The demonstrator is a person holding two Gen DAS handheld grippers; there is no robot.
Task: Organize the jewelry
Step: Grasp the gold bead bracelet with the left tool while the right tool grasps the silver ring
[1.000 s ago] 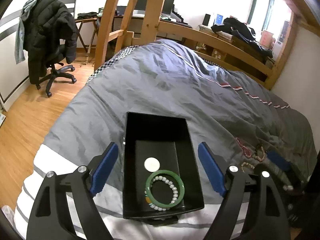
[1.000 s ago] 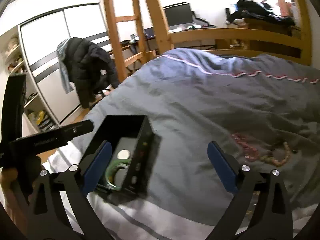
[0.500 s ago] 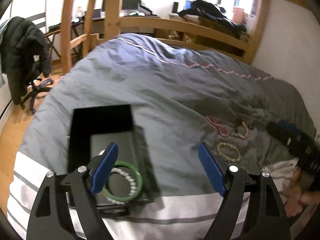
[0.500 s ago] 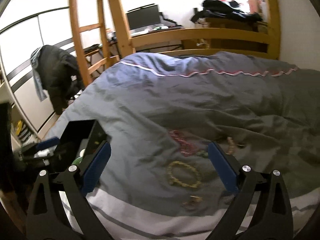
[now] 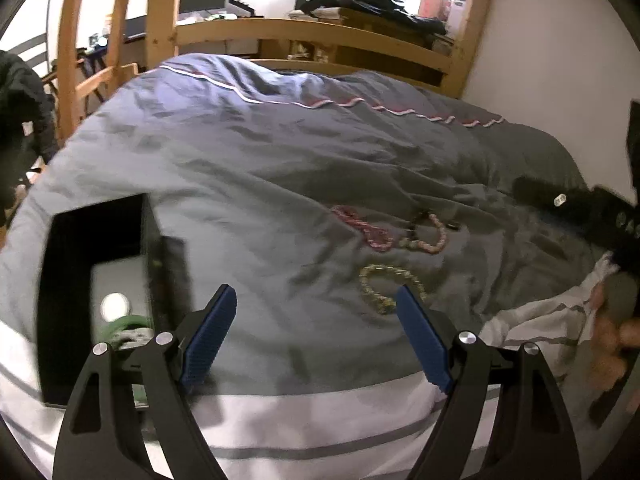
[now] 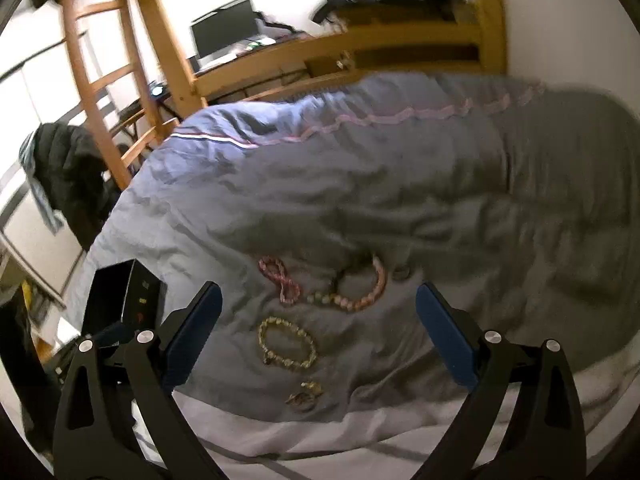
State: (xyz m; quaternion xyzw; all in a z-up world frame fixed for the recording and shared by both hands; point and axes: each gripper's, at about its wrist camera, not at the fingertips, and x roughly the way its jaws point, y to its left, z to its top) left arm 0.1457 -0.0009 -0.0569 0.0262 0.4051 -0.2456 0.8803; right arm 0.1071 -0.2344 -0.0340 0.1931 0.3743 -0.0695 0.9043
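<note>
Bracelet (image 6: 287, 344) now between right fingers (image 6: 446, 330)

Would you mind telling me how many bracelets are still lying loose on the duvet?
3: pink bracelet farthest left, peach bead bracelet right of it, gold bracelet nearest. A small trinket lies nearer still; folds may hide others.

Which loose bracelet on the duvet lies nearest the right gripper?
The gold bead bracelet: it lies closer than the pink twisted one and the peach bead one.
</note>
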